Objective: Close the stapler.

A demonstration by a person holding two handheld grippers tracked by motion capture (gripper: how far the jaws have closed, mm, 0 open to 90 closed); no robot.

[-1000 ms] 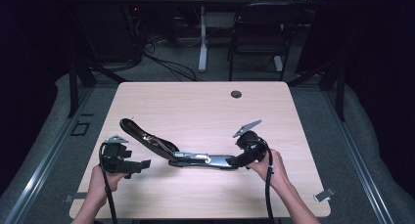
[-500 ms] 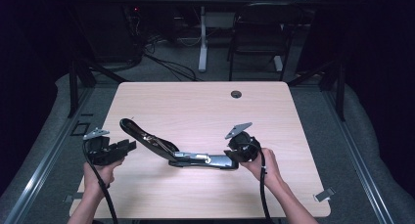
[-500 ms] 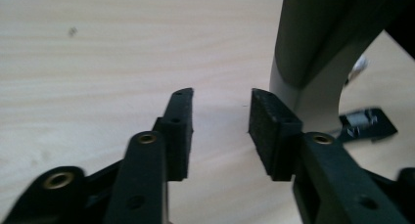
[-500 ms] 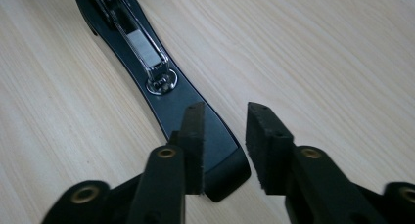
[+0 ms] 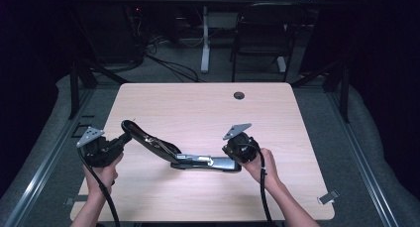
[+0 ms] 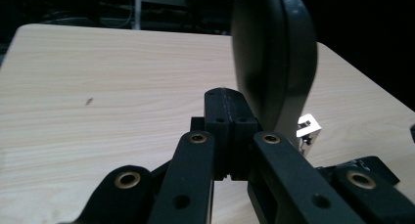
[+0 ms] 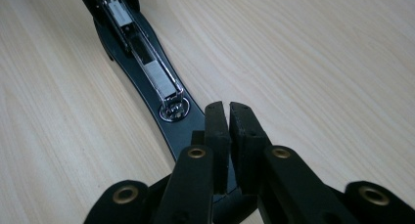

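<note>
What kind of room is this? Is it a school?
Probably a lab or workshop, not a classroom: a bare wooden table stands on grey flooring, with tangled cables and a black chair in the dark behind it, and someone works an opened stapler with handheld grippers.

The left gripper [image 5: 121, 139] has swung out to the frame's left edge, then closed in on the long black opened stapler's [image 5: 178, 152] raised tip.

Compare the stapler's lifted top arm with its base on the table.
The top arm tilts up off the table toward the left gripper; the base lies flat beside the right gripper. The top arm looks plain black; the base carries a shiny metal plate. Both are black and meet at the hinge.
</note>
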